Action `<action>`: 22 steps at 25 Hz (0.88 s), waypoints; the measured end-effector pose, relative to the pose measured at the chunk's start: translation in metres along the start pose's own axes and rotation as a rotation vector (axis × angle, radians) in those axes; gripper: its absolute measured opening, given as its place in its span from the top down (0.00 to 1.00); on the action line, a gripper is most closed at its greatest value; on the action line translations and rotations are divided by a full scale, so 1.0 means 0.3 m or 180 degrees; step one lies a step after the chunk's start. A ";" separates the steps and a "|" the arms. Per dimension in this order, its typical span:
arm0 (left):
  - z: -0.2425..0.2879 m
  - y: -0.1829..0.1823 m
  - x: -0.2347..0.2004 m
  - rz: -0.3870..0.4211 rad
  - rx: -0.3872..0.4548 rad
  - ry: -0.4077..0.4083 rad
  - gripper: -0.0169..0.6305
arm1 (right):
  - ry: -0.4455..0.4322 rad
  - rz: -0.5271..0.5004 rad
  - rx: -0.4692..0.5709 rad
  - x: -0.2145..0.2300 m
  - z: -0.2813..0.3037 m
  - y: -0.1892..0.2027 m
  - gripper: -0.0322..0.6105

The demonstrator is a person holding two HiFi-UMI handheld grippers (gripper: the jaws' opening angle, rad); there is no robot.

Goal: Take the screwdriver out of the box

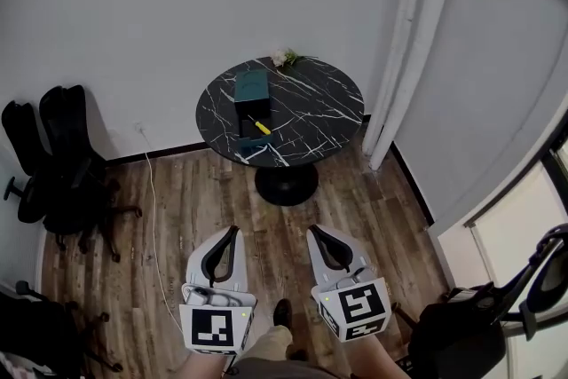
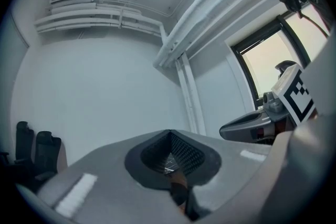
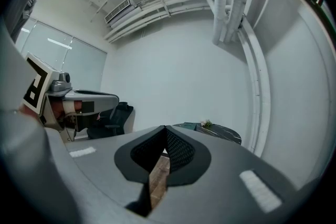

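Note:
A dark teal box stands on the round black marble table across the room. Its drawer is pulled out toward me, and a yellow screwdriver lies in it. Both grippers hang low over the wooden floor, far from the table. The left gripper is shut with nothing in it, and its jaws meet in its own view. My right gripper is shut and empty too. In the right gripper view the table shows small in the distance.
Black office chairs stand at the left wall. A white cable runs along the floor. White pipes rise by the table's right side. Small white flowers lie at the table's far edge. Dark equipment sits at lower right.

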State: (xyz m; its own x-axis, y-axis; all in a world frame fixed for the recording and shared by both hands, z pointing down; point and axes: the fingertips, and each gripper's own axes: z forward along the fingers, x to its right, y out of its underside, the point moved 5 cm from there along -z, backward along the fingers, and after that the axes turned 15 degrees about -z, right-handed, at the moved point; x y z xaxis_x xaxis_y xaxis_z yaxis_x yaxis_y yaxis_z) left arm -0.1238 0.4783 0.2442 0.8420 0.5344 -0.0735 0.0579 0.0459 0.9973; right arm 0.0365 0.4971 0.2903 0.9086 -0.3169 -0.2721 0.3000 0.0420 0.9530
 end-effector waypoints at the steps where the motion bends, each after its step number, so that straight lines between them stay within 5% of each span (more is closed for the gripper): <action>1: 0.036 -0.004 -0.016 -0.0001 0.0012 0.0012 0.97 | -0.0011 -0.0004 0.0004 0.013 0.040 -0.005 0.91; 22: 0.548 -0.103 -0.412 0.0019 0.0285 -0.0107 0.97 | 0.0068 -0.0188 0.0168 0.245 0.675 -0.124 0.91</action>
State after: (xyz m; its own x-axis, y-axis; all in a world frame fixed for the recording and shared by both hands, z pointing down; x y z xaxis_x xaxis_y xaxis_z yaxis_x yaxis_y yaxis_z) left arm -0.1414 0.2721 0.2238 0.8599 0.5059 -0.0689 0.0994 -0.0336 0.9945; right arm 0.0333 0.2804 0.2619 0.8959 -0.2969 -0.3304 0.3382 -0.0264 0.9407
